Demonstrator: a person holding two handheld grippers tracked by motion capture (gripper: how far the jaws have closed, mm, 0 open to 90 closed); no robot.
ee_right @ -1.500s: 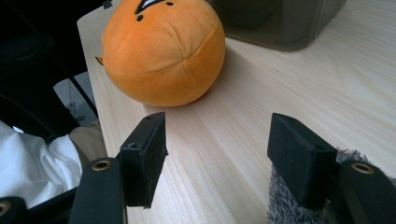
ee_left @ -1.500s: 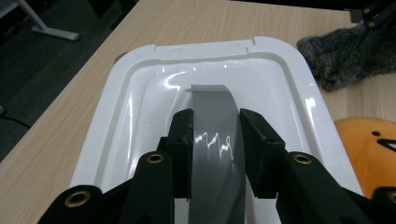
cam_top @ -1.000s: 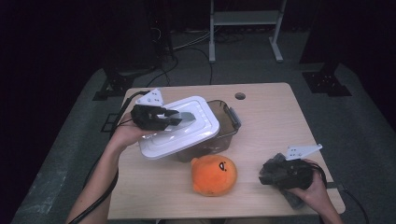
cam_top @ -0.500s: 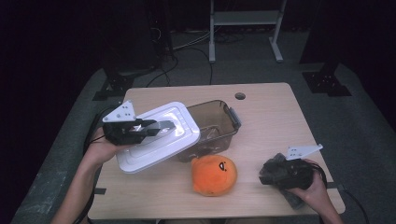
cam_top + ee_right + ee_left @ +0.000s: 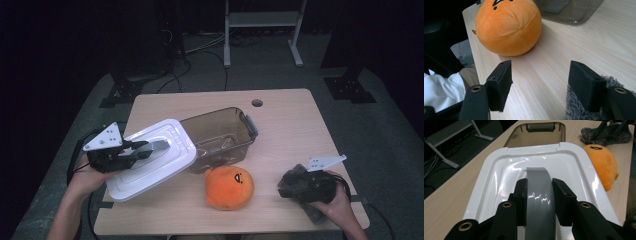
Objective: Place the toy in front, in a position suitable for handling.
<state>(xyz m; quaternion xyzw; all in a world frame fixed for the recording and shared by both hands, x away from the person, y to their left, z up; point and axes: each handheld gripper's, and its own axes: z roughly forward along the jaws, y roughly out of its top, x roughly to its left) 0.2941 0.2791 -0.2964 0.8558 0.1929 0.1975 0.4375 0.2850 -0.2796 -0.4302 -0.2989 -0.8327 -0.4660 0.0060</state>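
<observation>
My left gripper (image 5: 144, 149) (image 5: 539, 188) is shut on the grey arched handle (image 5: 537, 180) of a white plastic lid (image 5: 157, 167) (image 5: 499, 182). It holds the lid tilted over the table's left part, beside the clear brown box (image 5: 220, 132) (image 5: 536, 132), which stands uncovered. An orange round plush toy (image 5: 230, 187) (image 5: 507, 26) (image 5: 602, 161) lies in front of the box. Near the front right corner my right gripper (image 5: 295, 186) (image 5: 540, 72) is open over bare wood, aimed at the plush. A grey fuzzy cloth (image 5: 574, 107) (image 5: 607, 135) lies against its right jaw.
The wooden table (image 5: 295, 130) has a small round hole (image 5: 257, 103) at its back edge. Beyond it are dark floor, cables and a white metal frame (image 5: 260, 20). The person's forearms (image 5: 70, 205) come in from the bottom corners.
My left gripper has carried the lid leftward off the box, which now stands uncovered. The right gripper has stayed where it was.
</observation>
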